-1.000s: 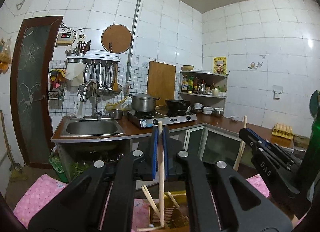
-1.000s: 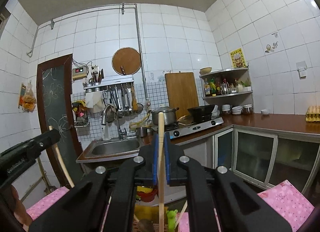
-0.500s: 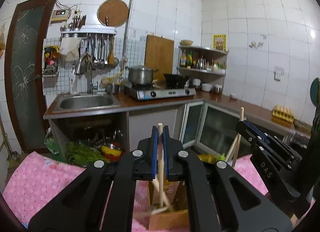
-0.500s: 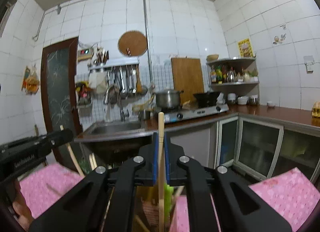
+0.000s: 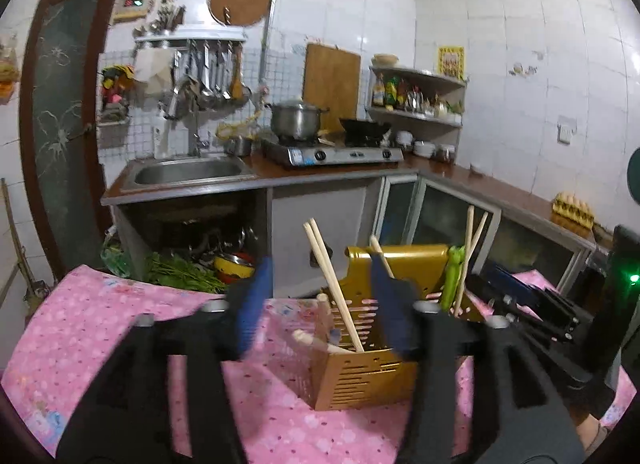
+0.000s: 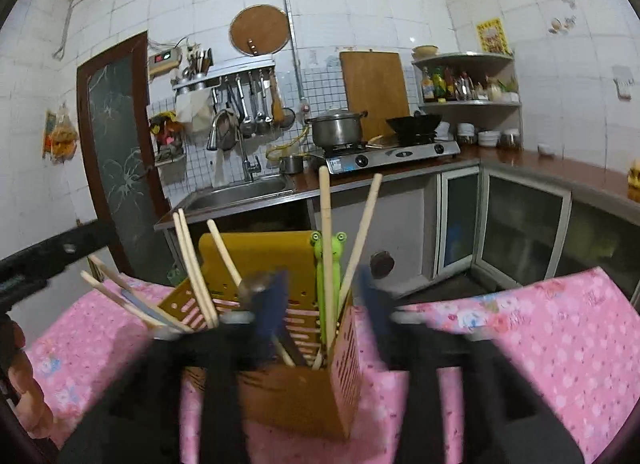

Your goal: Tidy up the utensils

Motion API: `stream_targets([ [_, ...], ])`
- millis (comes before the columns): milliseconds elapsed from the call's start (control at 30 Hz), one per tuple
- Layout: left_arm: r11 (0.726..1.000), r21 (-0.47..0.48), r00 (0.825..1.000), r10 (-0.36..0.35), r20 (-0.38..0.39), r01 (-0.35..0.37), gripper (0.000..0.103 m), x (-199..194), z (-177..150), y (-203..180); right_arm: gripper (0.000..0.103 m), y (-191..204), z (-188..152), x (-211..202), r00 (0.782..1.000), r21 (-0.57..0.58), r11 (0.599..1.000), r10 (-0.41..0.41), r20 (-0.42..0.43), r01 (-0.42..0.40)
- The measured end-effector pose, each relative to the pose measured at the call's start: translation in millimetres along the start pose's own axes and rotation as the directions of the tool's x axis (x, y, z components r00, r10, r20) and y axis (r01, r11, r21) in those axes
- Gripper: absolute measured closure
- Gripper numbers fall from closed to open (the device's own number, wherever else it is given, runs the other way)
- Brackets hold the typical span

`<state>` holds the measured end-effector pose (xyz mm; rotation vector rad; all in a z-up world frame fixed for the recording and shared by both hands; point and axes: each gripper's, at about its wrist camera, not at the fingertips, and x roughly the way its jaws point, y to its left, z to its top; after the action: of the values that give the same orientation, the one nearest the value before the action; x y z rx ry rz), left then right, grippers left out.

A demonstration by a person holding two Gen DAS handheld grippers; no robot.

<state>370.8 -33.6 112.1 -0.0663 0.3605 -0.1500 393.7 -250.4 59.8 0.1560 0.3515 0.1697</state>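
Pink floral tablecloth (image 5: 100, 328) covers the work surface in both wrist views, with the white-tiled kitchen behind: steel sink (image 5: 188, 172) set in a brown countertop, gas stove (image 6: 392, 154) carrying a steel pot (image 6: 336, 130) and a black wok (image 6: 414, 124). On the cloth stands a gold slotted plastic utensil holder (image 5: 360, 380), upright, with a taller back panel. Left gripper (image 5: 320, 312), black with blue finger pads, hangs above and in front of the holder, fingers spread wide, nothing between them; image blurred. Right gripper (image 6: 320, 304), same build, sits just over the holder's near edge, also spread and empty, also blurred. Wooden chopsticks (image 6: 326, 256) stand inside the holder: two leaning in the right compartment beside a green frog-headed utensil (image 6: 320, 264), several more leaning left in the other compartment (image 5: 332, 276). A few further sticks angle out at the holder's left side in the right wrist view.
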Motion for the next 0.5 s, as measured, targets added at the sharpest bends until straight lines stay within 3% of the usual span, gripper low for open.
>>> stream_targets([
  [167,0.999,0.001,0.999,0.032,0.030,-0.032,0.019,-56,0,7,0.050,3,0,-43,1.000,-0.020,1.000,-0.017,-0.023,0.017],
  [267,0.999,0.002,0.998,0.050,0.045,-0.050,0.005,-95,-15,11,0.037,10,-13,-82,0.999,-0.056,0.998,-0.035,-0.032,0.034],
  [500,0.997,0.042,0.998,0.056,0.035,-0.058,0.005,-170,-63,0,0.013,24,-62,-190,0.994,-0.080,0.992,-0.101,-0.047,0.098],
])
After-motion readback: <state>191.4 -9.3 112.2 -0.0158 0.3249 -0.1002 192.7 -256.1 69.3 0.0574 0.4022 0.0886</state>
